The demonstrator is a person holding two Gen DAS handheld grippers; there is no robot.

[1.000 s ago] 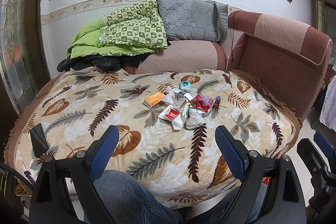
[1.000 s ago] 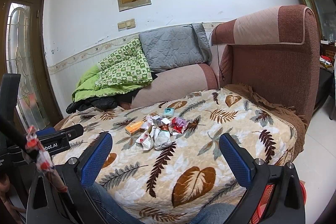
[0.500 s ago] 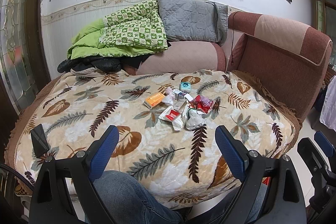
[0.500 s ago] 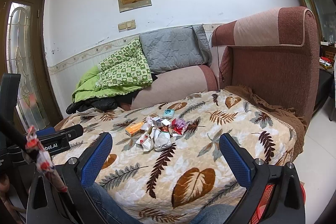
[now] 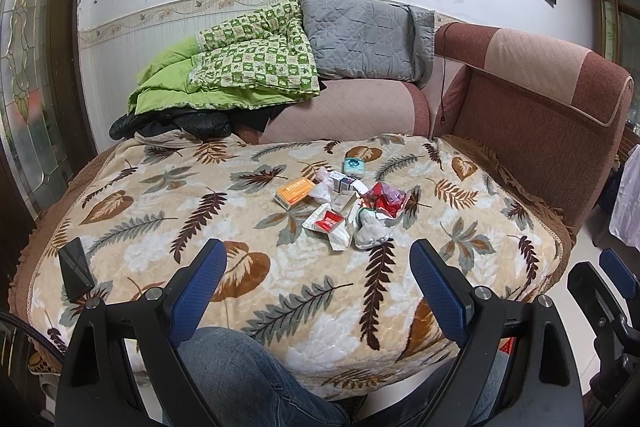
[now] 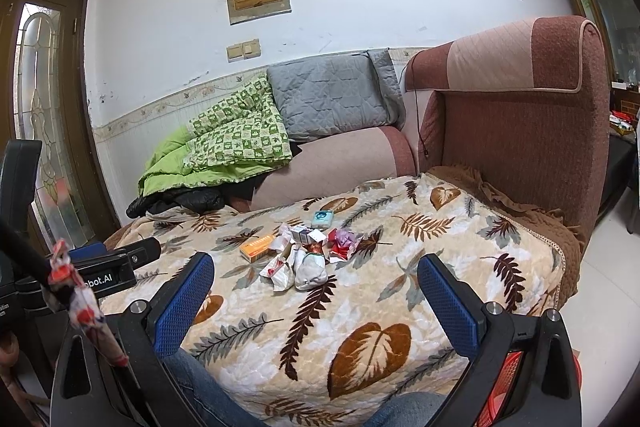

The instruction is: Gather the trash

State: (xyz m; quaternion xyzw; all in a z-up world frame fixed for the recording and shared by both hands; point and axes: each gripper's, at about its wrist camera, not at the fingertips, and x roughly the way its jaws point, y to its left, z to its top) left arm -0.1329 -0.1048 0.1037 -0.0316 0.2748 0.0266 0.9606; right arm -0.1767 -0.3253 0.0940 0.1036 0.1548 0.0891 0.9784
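Note:
A small heap of trash lies on the leaf-patterned blanket (image 5: 168, 243): an orange box (image 5: 294, 191), a teal box (image 5: 354, 165), a white wrapper with a red label (image 5: 329, 223), a crumpled grey-white wad (image 5: 370, 233) and red crinkled wrappers (image 5: 386, 201). The right wrist view has the same heap, with the orange box (image 6: 258, 247) and grey-white wad (image 6: 311, 271). My left gripper (image 5: 318, 271) hangs open well short of the heap, with nothing between its fingers. My right gripper (image 6: 314, 285) is open too, just short of the heap.
A dark phone (image 5: 75, 273) lies on the blanket's near left corner. Behind are a green quilt (image 5: 240, 67), a grey cushion (image 5: 360, 39) and a red-brown sofa back (image 5: 540, 107). A red basket (image 6: 500, 391) shows low on the right. Jeans-clad knees (image 5: 240, 379) sit under the grippers.
Both views have drifted slightly; the heap sits a little lower in the right wrist view. Nothing has been picked up or moved.

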